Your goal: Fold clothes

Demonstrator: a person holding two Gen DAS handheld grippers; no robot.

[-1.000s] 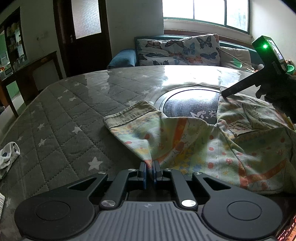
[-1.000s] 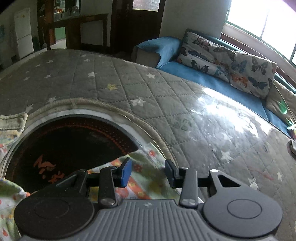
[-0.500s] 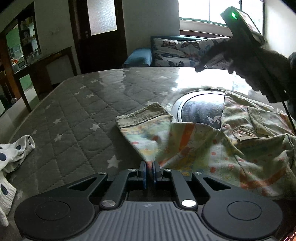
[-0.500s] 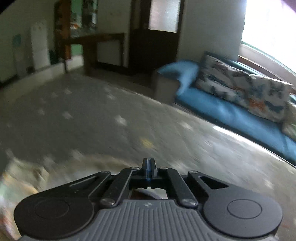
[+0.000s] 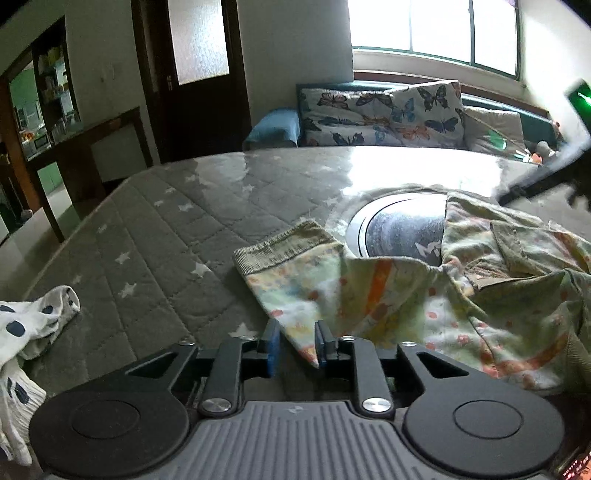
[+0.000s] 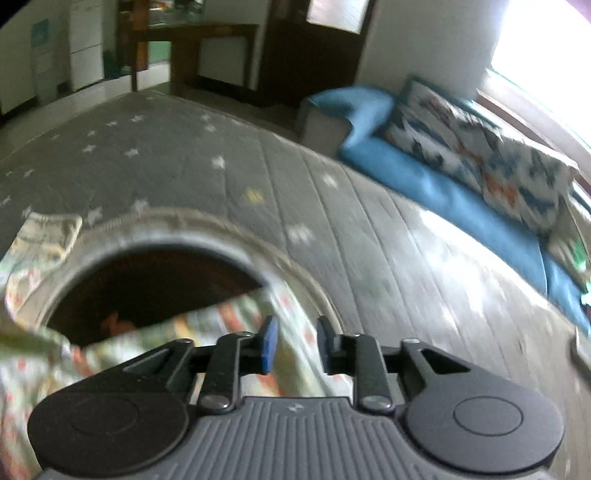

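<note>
With the printed garment (image 5: 424, 295) lying crumpled across the round glass inset (image 5: 402, 230), the left gripper (image 5: 295, 341) and right gripper (image 6: 295, 345) are both opening, cloth between but unpinched, so each should clear its edge before regripping a flatter corner.

Blue sofa (image 5: 275, 125) – bright window (image 5: 432, 27) behind

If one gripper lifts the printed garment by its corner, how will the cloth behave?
The printed garment is probably floppy: it lies in wrinkles and sags over the round opening. It looks thin, so likely light. Lifted by one corner, it would probably hang and lose its shape.
</note>
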